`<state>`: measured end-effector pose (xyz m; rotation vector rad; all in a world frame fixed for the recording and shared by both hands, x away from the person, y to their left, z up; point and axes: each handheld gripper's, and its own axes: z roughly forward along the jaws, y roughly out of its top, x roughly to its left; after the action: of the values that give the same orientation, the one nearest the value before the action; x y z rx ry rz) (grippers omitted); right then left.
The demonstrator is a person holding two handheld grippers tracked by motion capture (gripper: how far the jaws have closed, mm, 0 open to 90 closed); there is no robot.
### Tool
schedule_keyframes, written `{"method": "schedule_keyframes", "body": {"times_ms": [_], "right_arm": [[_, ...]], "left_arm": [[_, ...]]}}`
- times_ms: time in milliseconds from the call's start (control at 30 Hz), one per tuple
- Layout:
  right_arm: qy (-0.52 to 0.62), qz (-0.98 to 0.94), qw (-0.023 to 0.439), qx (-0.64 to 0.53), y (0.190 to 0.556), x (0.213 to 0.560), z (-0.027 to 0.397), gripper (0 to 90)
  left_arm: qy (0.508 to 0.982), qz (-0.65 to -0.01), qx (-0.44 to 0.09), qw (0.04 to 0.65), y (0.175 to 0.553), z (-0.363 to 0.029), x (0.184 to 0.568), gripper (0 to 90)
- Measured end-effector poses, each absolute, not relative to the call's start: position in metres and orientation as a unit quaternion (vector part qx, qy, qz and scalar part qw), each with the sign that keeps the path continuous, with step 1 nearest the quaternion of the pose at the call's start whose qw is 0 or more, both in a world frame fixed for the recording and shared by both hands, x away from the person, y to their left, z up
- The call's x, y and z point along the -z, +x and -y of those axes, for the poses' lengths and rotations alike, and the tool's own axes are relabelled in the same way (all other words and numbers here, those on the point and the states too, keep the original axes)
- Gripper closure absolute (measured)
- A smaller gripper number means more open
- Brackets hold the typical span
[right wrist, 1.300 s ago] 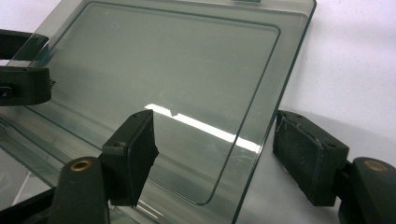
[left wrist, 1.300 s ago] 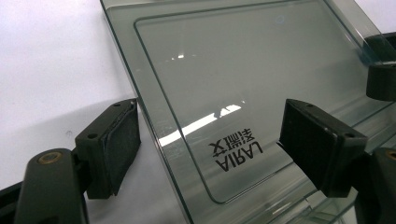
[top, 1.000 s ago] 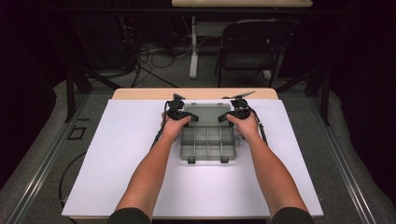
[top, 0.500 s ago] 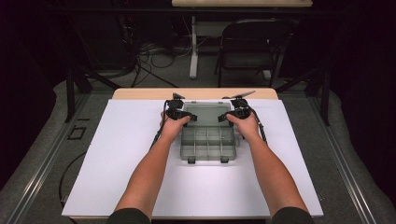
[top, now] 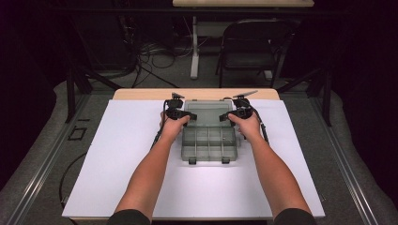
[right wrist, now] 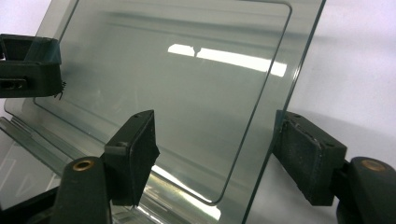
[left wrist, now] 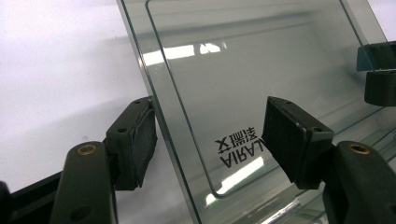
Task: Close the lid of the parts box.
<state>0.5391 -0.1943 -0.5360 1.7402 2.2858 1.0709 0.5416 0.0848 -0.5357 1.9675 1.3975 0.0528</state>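
Observation:
A clear grey compartment box point(top: 209, 143) lies mid-table on the white sheet, its lid point(top: 208, 111) raised at the far side. My left gripper point(top: 190, 115) is at the lid's left edge and my right gripper point(top: 225, 115) at its right edge. In the left gripper view the gripper point(left wrist: 212, 130) straddles the lid point(left wrist: 261, 70). Its jaws have just been closing, with one pad point(left wrist: 140, 140) near the edge and the other still off the pane. In the right gripper view the gripper point(right wrist: 219, 144) stands open around the lid point(right wrist: 177, 93), with gaps on both sides.
The white sheet point(top: 122, 154) covers a wooden table whose far strip point(top: 141, 93) shows. Beyond stand a folding chair point(top: 253, 47), a table leg point(top: 194, 47) and floor cables point(top: 155, 54). Dark frame struts point(top: 70, 89) flank the table. Bare sheet lies around the box.

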Motion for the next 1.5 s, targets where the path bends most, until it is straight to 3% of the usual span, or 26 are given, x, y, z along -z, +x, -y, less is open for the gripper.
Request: {"method": "schedule_keyframes", "body": {"times_ms": [400,867,1500], "right_arm": [[0.557,-0.749,0.063,-0.353,0.533,0.522,0.193,32.3],[0.553,-0.748,0.084,-0.358,0.527,0.511,0.194,40.3],[0.544,-0.746,0.11,-0.368,0.513,0.502,0.196,44.6]], "left_arm": [[0.745,-0.552,-0.033,0.374,0.537,-0.087,0.522,42.2],[0.736,-0.562,-0.055,0.374,0.531,-0.086,0.512,52.9],[0.731,-0.561,-0.073,0.382,0.521,-0.083,0.503,55.0]]}}
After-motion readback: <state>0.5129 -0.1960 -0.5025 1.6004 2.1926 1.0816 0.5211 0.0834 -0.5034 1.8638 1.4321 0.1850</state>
